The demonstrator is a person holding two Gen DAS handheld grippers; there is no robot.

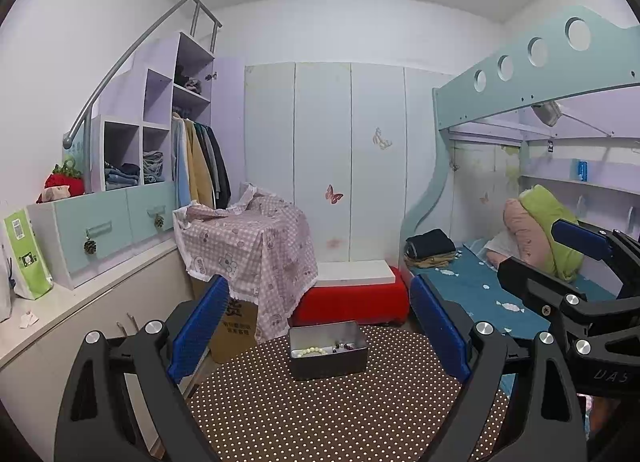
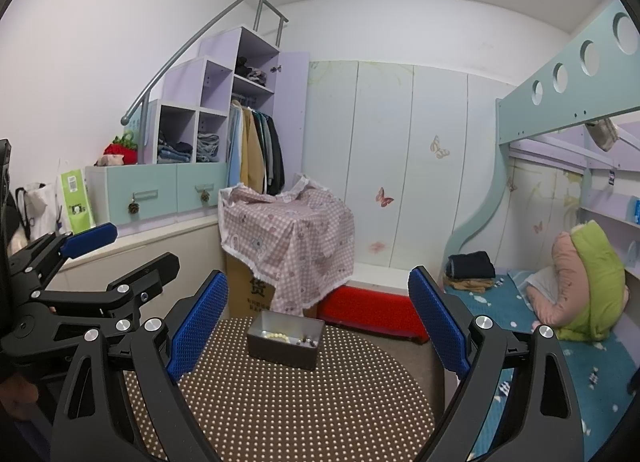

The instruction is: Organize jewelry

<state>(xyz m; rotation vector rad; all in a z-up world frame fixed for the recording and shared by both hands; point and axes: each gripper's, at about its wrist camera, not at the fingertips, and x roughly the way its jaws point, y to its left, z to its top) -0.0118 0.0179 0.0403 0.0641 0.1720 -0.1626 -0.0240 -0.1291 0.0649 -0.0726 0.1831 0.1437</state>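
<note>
Jewelry: pale bead bracelet (image 1: pixel 311 350) plus a few small dark pieces (image 1: pixel 343 346), lodged inside open grey metal tin (image 1: pixel 328 362), lower centre of frame, on round brown dotted table (image 1: pixel 320 414); no loose piece visible on tabletop

Left gripper (image 1: pixel 320 326): blue pads spread wide, nothing held, raised above near edge of table, short of tin

Right gripper (image 2: pixel 318 322): blue pads equally wide apart, empty, likewise hovering short of tin

Step in hand: not settled by these views; contents in tin and both claws empty fitted either a gathering already completed or a sorting-out yet to be made from the tin; no single next move warranted; any reach into tin judged to call for a low, narrowed approach between its walls, beads being small and prone to roll

Left wrist view only: tin's interior seen more steeply, bracelet at left, dark pieces at right; right gripper at right edge of frame; blue bedding alongside

Right wrist view only: left gripper at left edge of frame; cardboard box (image 2: pixel 252 294) under checked cloth (image 2: pixel 296 229) behind table; white bags at far left
</note>
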